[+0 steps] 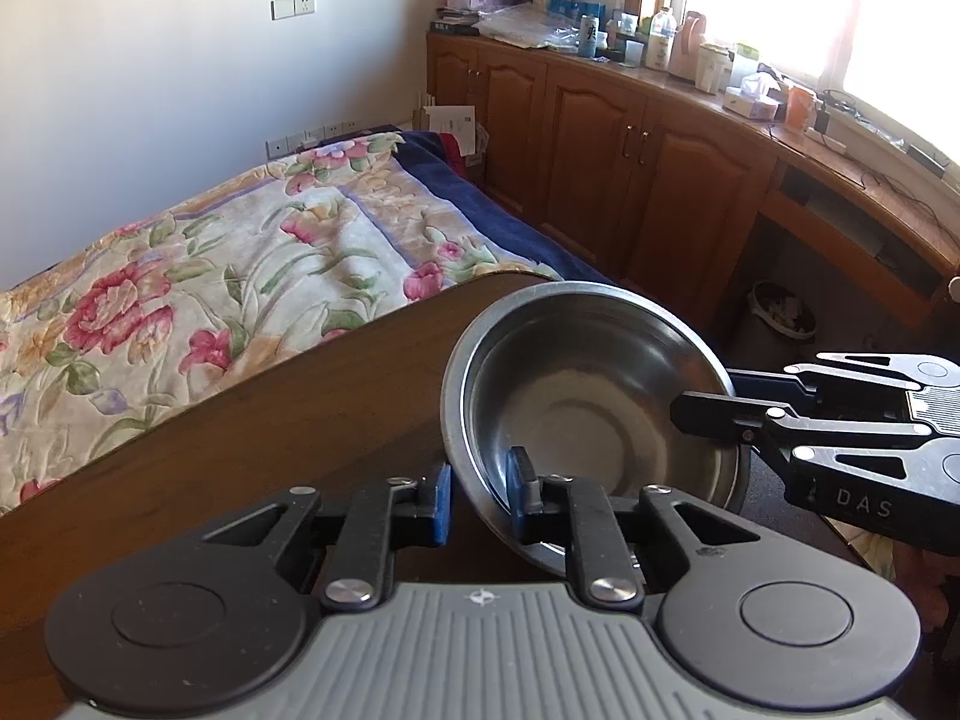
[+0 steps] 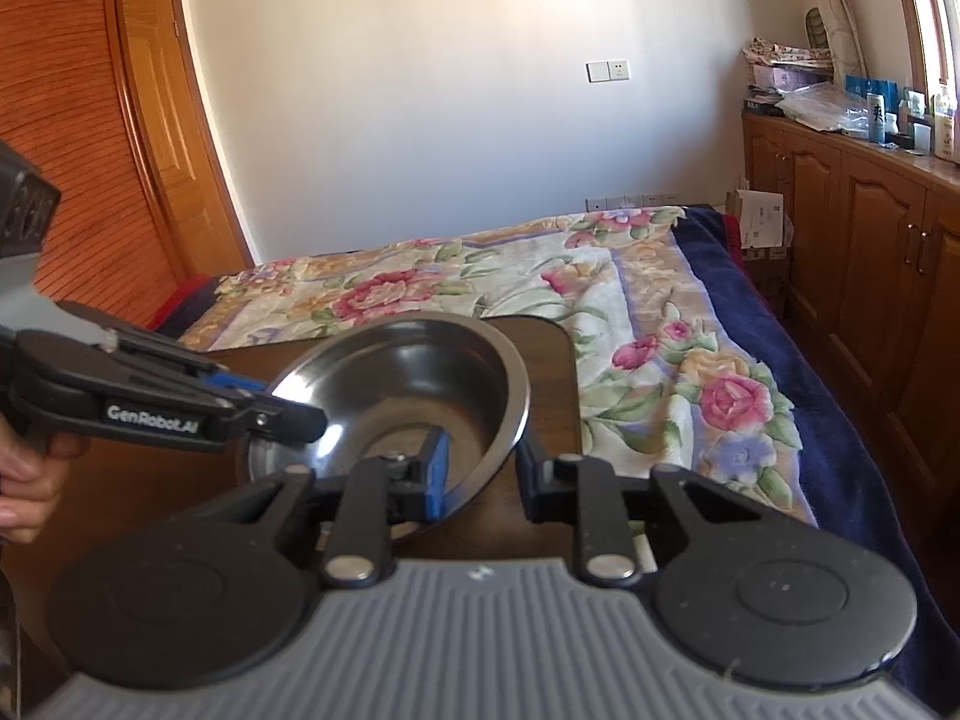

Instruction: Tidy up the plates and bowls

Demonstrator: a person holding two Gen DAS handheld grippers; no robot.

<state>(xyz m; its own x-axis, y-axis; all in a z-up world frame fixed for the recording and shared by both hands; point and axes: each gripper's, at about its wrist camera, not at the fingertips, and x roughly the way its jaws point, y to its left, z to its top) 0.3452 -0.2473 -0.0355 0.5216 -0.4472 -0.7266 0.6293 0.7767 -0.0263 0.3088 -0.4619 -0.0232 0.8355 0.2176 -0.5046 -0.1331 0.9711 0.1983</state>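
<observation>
A steel bowl [image 1: 591, 396] is held tilted above the dark wooden table [image 1: 252, 432], near its far corner. My left gripper [image 1: 478, 495] has its jaws on either side of the bowl's near rim, one pad inside and one outside. My right gripper [image 1: 708, 405] grips the opposite rim from the right. In the right wrist view the bowl [image 2: 414, 384] sits between my right gripper's fingers [image 2: 480, 474], and my left gripper [image 2: 288, 411] clamps its left rim. A second steel dish seems to lie under the bowl; it is mostly hidden.
A bed with a floral quilt [image 2: 630, 324] lies just beyond the table. Wooden cabinets [image 1: 630, 168] with a cluttered top run along the right wall under a bright window. A waste bin [image 1: 780, 312] stands on the floor by the cabinets.
</observation>
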